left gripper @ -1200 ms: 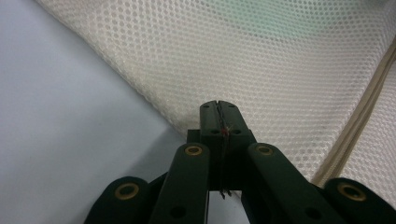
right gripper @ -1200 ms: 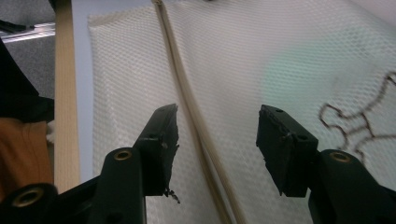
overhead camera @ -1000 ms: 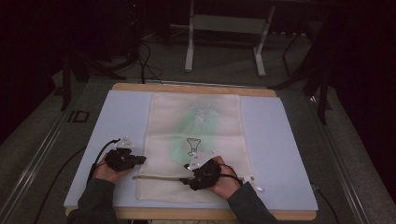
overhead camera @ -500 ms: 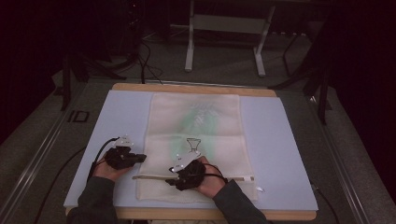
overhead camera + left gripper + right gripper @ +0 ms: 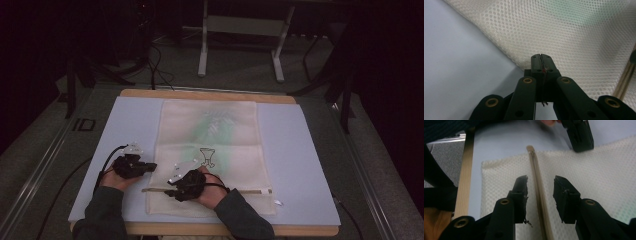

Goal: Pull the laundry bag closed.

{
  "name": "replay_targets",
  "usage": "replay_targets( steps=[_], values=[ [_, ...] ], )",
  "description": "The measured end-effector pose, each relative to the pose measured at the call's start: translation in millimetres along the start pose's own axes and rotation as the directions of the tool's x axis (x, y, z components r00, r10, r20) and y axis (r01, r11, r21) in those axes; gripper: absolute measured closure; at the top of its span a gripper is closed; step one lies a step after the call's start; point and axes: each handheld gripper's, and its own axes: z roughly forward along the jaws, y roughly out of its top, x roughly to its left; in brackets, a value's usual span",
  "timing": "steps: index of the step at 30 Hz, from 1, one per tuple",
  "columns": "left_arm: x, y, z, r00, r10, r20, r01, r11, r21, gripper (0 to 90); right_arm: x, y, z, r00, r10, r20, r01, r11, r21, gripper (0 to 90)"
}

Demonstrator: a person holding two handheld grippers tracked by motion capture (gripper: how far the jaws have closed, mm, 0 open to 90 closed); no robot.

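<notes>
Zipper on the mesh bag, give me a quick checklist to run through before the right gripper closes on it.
1. Right gripper open: ok, jaws stand apart.
2. Zipper between the jaws: ok, it runs up the gap, nearer one jaw.
3. Left gripper holding the mesh bag edge: cannot tell; jaws are shut at the edge, pinched fabric not visible.
4. Slider position: cannot tell, no pull visible.
5. Bag flat on the table: ok.
</notes>
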Motion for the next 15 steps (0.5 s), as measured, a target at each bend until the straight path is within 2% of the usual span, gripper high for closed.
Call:
replay_targets(
  steps=[5, 6, 11, 15],
  values=[
    [0.5, 0.3, 0.5, 1.0, 0.003, 0.001, -0.003, 1.0, 0.007, 89.8, 0.5, 5.8, 5.7, 1.0, -0.003, 0.0, 0.003, 1.0, -0.001, 64.2],
    [0.6, 0.2, 0.5, 1.0, 0.001, 0.001, -0.001, 1.0, 0.005, 89.8, 0.6, 10.7, 13.3, 0.9999, -0.009, -0.005, 0.009, 0.9999, 0.005, 65.8],
    [1.2, 0.1, -0.6, 1.0, -0.001, 0.004, 0.001, 1.0, 0.002, 89.8, 0.1, 15.9, 26.8, 0.9998, -0.014, -0.015, 0.015, 0.9994, 0.031, 69.7],
    [1.6, 0.0, -1.4, 0.9999, -0.009, 0.007, 0.009, 1.0, 0.0, 89.8, -0.2, 19.4, 32.9, 0.9997, -0.014, -0.022, 0.015, 0.9997, 0.02, 72.3]
  ],
)
